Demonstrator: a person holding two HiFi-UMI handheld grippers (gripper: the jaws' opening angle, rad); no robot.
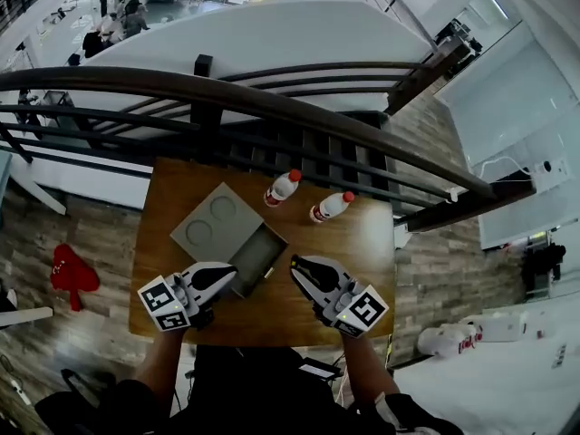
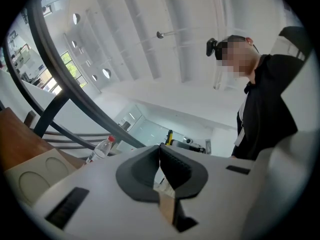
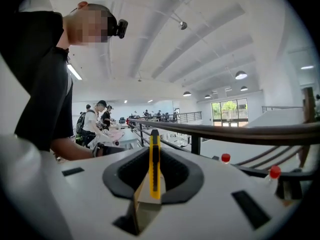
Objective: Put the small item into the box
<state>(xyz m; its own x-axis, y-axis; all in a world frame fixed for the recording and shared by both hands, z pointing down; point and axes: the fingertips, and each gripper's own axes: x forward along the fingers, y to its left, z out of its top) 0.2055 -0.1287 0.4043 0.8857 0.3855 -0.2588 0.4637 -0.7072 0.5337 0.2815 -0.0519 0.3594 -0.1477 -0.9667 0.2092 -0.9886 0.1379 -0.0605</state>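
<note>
Lengthwise, yellow utility knife (image 3: pixel 155 166) clamped in right hand-held gripper (image 1: pixel 296 265), box (image 1: pixel 256 257) just beside it, left hand-held gripper (image 1: pixel 228 271) clenched

White left claw (image 1: pixel 225 272) and right claw (image 1: pixel 299 267), black pads (image 2: pixel 178 167), marker cubes (image 1: pixel 164 304), black top (image 1: pixel 258 383).

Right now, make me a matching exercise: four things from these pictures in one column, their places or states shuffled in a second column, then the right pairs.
Things
1. yellow utility knife
2. open grey box
3. two clear red-capped plastic bottles
4. left gripper

Places or states
A. far side of the wooden table, near the dark railing
B. fingers together, nothing between them
C. clamped between the fingers of the right gripper
D. on the table, just ahead of both grippers

Pairs: 1-C, 2-D, 3-A, 4-B
</note>
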